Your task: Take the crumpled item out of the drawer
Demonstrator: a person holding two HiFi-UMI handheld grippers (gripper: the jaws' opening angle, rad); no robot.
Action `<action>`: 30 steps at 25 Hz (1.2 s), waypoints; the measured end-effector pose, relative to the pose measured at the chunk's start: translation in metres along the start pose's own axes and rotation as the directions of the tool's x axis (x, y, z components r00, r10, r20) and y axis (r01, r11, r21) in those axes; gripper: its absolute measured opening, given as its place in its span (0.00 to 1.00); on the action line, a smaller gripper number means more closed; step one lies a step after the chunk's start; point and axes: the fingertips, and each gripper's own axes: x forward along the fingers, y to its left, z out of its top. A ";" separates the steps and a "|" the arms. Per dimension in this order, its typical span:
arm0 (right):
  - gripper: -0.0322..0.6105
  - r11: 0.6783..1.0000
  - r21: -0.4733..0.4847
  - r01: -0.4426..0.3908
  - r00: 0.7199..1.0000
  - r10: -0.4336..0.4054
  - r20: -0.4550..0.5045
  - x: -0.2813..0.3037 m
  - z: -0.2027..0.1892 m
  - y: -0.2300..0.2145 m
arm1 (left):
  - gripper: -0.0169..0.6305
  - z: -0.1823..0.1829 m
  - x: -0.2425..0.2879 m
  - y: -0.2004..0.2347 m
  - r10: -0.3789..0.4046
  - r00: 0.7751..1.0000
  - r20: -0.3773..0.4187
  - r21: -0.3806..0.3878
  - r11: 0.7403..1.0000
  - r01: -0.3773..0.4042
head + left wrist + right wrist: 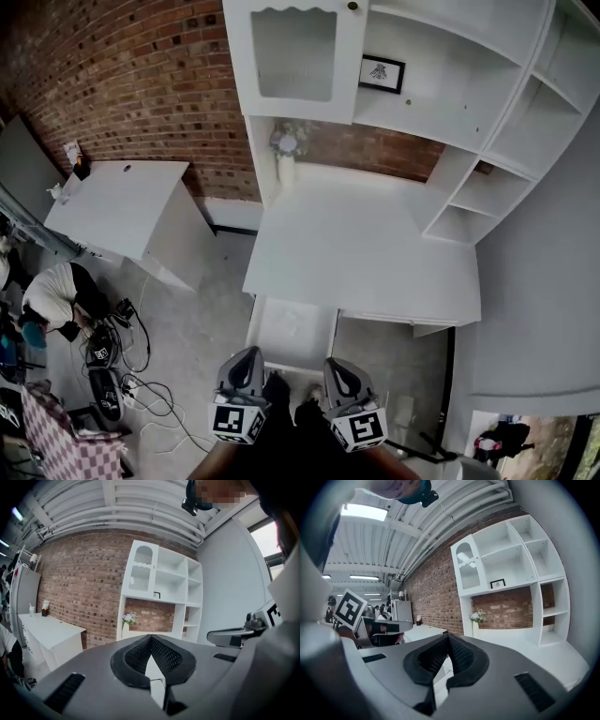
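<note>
Desk [366, 253], drawer [291, 330] just beyond left tool [246, 353], right tool [339, 364]

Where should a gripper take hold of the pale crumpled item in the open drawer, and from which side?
Pinch a raised fold near the middle of the crumpled item, coming from above. It lies low on the floor of the drawer, whose walls would bar a level approach. It shows too faintly to choose a fold.

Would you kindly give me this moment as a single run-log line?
left gripper: shut, empty | right gripper: shut, empty | drawer: open, not touched
</note>
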 end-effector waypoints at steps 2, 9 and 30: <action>0.07 1.000 0.012 0.013 1.000 -0.013 -0.009 0.012 -0.003 -0.010 | 0.06 -0.023 0.026 0.008 -0.019 0.998 -0.061 -0.002 1.000 0.019; 0.07 0.997 0.026 0.078 0.996 -0.076 -0.045 0.066 -0.004 -0.048 | 0.06 -0.131 0.124 0.044 -0.079 0.942 -0.327 0.025 0.995 0.092; 0.07 0.985 0.090 0.149 0.970 -0.128 -0.209 0.168 -0.054 -0.090 | 0.44 -0.461 0.227 0.097 -0.188 0.496 -0.848 -0.114 0.978 0.177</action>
